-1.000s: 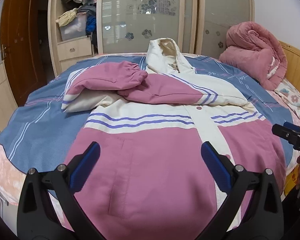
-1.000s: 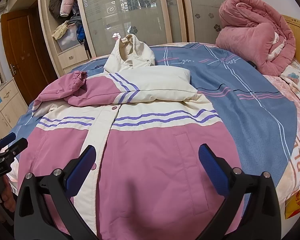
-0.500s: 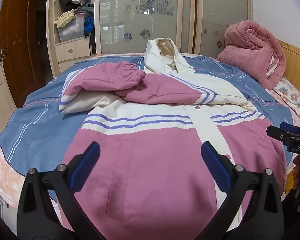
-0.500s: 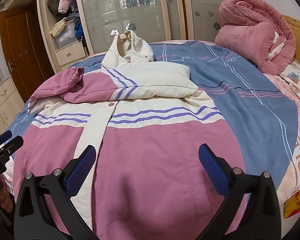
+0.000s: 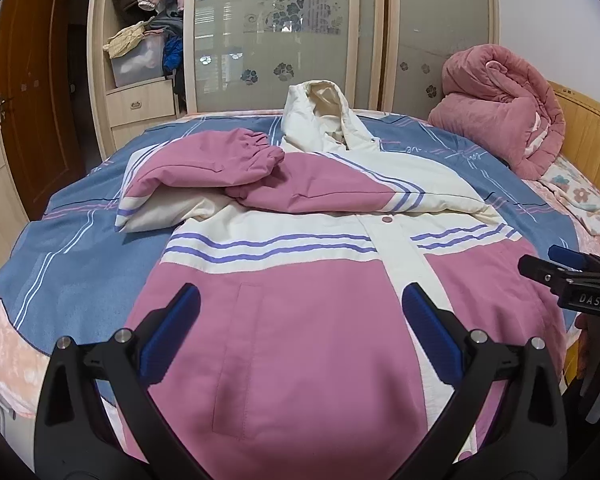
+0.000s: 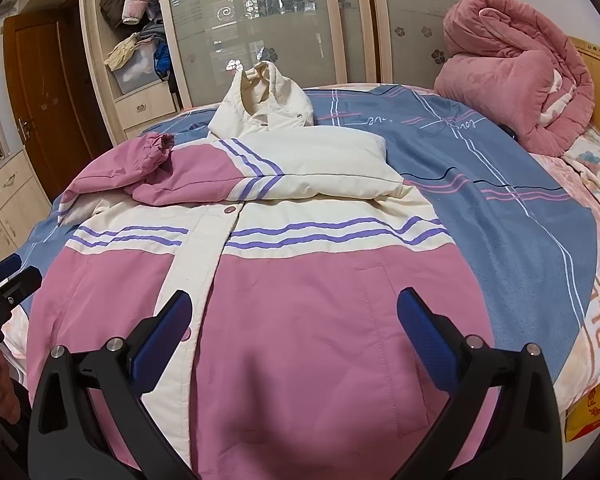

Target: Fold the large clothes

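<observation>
A large pink and cream hooded jacket (image 5: 300,312) with purple stripes lies front up on the bed, both sleeves folded across its chest, hood toward the wardrobe. It also shows in the right wrist view (image 6: 300,312). My left gripper (image 5: 300,320) is open and empty, over the jacket's lower left part near the hem. My right gripper (image 6: 294,320) is open and empty, over the lower right part. The right gripper also shows at the right edge of the left wrist view (image 5: 572,276); the left gripper shows at the left edge of the right wrist view (image 6: 4,280).
A blue striped sheet (image 5: 80,252) covers the bed. A rolled pink quilt (image 5: 504,136) sits at the far right by the wooden headboard (image 5: 588,128). A wardrobe with frosted sliding doors (image 5: 276,28) and open shelves of clothes stands behind. A wooden door (image 5: 32,80) is at left.
Both grippers have moved slightly forward and lower over the jacket's hem area. The jacket has not moved, and both grippers stay open.
</observation>
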